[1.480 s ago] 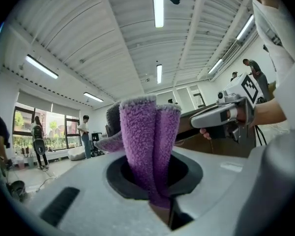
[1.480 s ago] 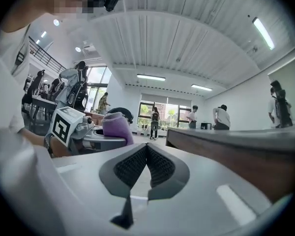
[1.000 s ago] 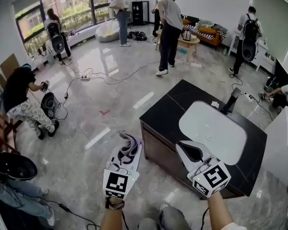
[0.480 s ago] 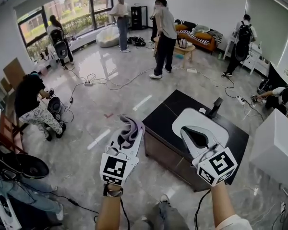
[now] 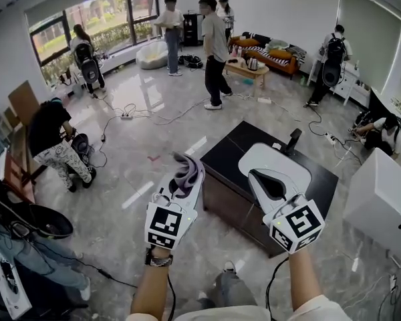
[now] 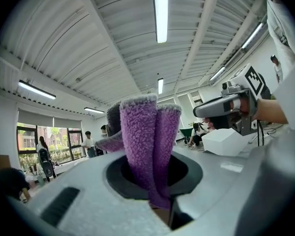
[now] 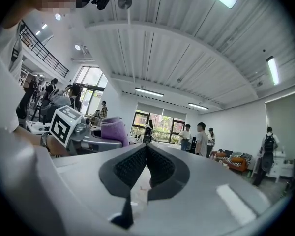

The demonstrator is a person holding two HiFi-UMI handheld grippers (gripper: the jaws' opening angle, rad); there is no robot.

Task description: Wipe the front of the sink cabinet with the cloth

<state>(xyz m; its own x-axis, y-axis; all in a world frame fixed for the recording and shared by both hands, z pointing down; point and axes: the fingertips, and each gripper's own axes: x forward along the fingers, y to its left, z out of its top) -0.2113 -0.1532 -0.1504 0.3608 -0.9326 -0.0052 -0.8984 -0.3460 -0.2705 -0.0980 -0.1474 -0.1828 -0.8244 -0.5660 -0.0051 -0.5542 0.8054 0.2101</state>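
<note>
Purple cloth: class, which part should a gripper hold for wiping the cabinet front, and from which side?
Probably the bunched lower fold, from below, as the left gripper holds it: the cloth stands up out of the jaws, leaving its fluffy free end for the sink cabinet front.

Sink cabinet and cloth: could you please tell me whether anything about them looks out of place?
Nothing looks spilled or damaged. The purple cloth is bunched upright in the left gripper, in the air and apart from the sink cabinet front. The only clutter is trailing cables beyond it.
</note>
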